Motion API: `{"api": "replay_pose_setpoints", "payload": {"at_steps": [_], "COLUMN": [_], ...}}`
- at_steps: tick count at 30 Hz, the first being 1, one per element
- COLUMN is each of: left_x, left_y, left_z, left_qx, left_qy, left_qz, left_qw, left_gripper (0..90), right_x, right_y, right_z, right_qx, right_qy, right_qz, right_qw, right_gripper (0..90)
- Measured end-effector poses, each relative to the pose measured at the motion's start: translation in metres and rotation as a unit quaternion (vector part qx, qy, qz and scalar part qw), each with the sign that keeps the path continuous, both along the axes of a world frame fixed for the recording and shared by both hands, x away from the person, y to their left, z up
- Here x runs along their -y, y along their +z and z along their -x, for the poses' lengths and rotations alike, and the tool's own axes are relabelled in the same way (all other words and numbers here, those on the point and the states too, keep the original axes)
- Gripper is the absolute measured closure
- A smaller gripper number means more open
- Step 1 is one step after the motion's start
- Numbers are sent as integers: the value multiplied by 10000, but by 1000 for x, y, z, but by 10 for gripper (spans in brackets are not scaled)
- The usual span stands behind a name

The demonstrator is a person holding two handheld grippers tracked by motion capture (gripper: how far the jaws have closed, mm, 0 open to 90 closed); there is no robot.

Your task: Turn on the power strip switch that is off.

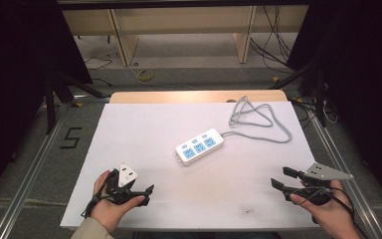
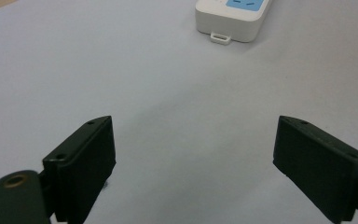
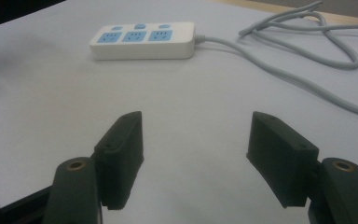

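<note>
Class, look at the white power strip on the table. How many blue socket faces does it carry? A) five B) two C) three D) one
C: the power strip shows three blue socket faces in a row in the right gripper view, and the high view shows the same three on it.

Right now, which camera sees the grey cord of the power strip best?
The high view: the whole cord shows there, looping from the power strip toward the table's far edge. The right gripper view shows most of it, cut off at the edge. The left gripper view catches just the strip's end.
</note>
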State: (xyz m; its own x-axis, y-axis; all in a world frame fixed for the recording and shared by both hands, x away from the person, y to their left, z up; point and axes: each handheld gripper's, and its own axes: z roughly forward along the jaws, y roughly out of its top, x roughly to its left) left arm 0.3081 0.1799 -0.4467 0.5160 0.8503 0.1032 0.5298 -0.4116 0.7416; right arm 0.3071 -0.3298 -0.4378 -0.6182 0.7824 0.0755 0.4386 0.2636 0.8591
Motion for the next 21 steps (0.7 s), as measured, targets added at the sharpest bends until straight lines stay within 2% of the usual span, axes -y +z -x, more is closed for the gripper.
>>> {"api": "replay_pose_setpoints", "payload": {"at_steps": [8, 13, 21], "left_x": [1, 1, 3], "left_y": [-3, -3, -4], "left_z": [-1, -1, 0], "left_qx": [-107, -131, -126], "left_qy": [-35, -18, -40], "left_qz": [-46, -87, -41], "left_qw": [9999, 9999, 9999], "left_gripper": [109, 110, 115], "right_x": [-4, -7, -14], "right_y": [-1, -2, 1], "right_z": [0, -2, -8], "right_qx": [0, -2, 132], "right_qy": [55, 111, 144], "right_qz": [88, 213, 254], "right_qw": [9999, 9997, 9995], "right_gripper": [401, 469, 481]}}
